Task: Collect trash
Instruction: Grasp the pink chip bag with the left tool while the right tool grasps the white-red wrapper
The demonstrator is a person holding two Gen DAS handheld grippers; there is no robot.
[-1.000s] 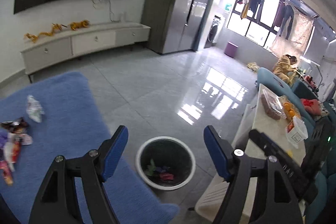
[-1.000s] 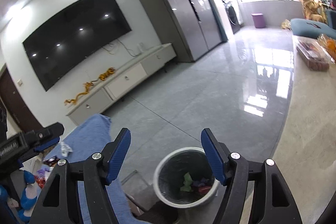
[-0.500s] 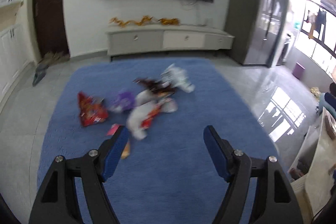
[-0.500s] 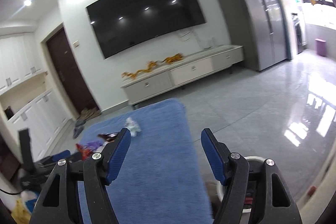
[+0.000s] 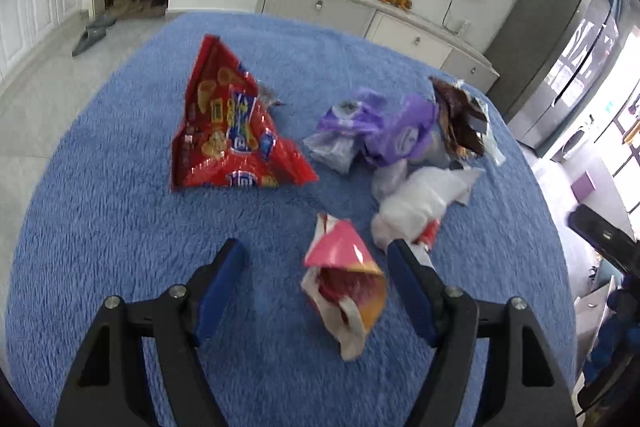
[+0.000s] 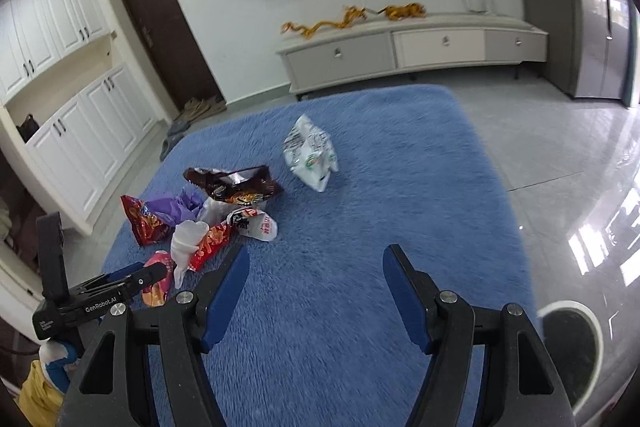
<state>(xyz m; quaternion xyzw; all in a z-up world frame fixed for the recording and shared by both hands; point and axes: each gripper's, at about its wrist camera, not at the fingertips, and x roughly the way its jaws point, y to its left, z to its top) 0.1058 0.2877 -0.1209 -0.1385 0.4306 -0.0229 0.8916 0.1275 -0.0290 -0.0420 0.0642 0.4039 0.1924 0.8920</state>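
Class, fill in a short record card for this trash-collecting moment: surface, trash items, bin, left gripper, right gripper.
surface: blue rug
trash items: red snack bag, purple wrapper, brown wrapper, pink wrapper, white bag lying apart from the pile
bin: white-rimmed bin on the floor beside the rug, at the right view's lower right
left gripper: open, empty, pink wrapper between its fingers
right gripper: open, empty, above bare rug

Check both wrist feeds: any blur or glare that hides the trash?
Left wrist: slight motion smear on the pink wrapper and white bag, still readable. Right wrist: wrappers fairly sharp; window glare on the floor tiles near the bin; fisheye bends the cabinet.
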